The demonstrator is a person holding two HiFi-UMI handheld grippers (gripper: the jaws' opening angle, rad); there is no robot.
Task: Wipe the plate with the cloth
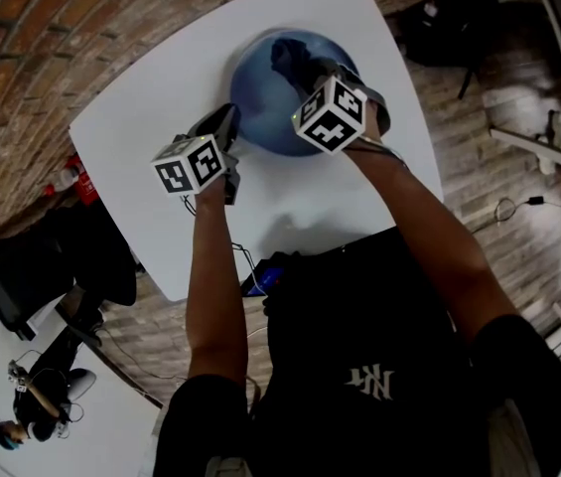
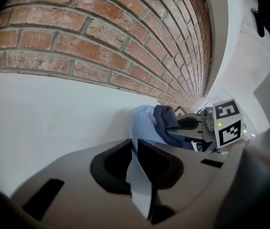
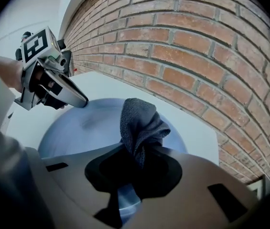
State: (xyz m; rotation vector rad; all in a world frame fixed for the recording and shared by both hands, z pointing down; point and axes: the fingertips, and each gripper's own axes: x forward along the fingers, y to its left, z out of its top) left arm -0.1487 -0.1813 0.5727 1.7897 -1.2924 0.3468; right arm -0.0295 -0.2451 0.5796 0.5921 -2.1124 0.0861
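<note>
A round blue plate [image 1: 260,107] lies on the white table [image 1: 151,117], toward its far side. My left gripper [image 1: 226,124] is at the plate's left edge, shut on the rim; a pale blue strip of the plate [image 2: 144,125] runs between its pads [image 2: 135,162]. My right gripper [image 1: 312,70] is over the plate's far right part, shut on a dark blue-grey cloth [image 1: 293,56]. In the right gripper view the cloth [image 3: 140,120] stands bunched up out of the jaws [image 3: 137,157] above the plate [image 3: 84,128], with the left gripper [image 3: 76,99] at the rim beyond.
A brick wall [image 3: 197,46] runs close behind the table's far side. A black office chair [image 1: 32,266] and a red object [image 1: 83,183] are on the floor to the left. Wooden floor with a cable [image 1: 513,207] lies to the right.
</note>
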